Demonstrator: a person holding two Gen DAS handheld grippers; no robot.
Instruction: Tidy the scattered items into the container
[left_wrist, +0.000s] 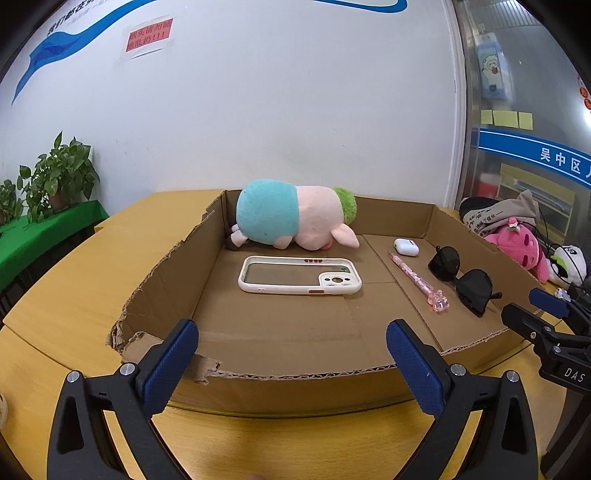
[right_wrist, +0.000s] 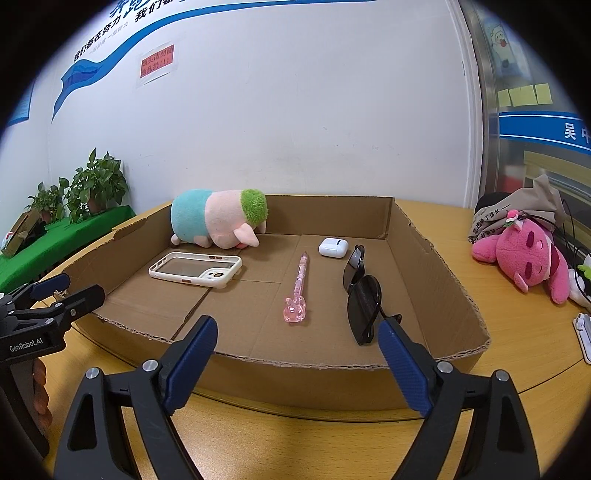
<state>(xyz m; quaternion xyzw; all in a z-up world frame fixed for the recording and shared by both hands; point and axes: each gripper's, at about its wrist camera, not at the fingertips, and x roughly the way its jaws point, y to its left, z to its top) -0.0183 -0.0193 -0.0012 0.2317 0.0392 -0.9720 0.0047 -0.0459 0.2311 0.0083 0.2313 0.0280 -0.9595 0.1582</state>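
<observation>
Cardboard tray already holds sunglasses and pen; both grippers hover empty, jaws wide; withdraw level, clearing the torn front rim

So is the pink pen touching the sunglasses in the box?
Apart. The right wrist view shows bare cardboard between the pink pen and the sunglasses along their whole length; the left wrist view shows the same gap.

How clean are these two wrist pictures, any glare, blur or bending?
Left wrist view: sharp, evenly lit, soft shadows; the cardboard box front edge bows from fisheye, and the glass door shows hazy reflections. Right wrist view: also sharp, dark vignette at the corners, a faint sheen on the sunglasses.
</observation>
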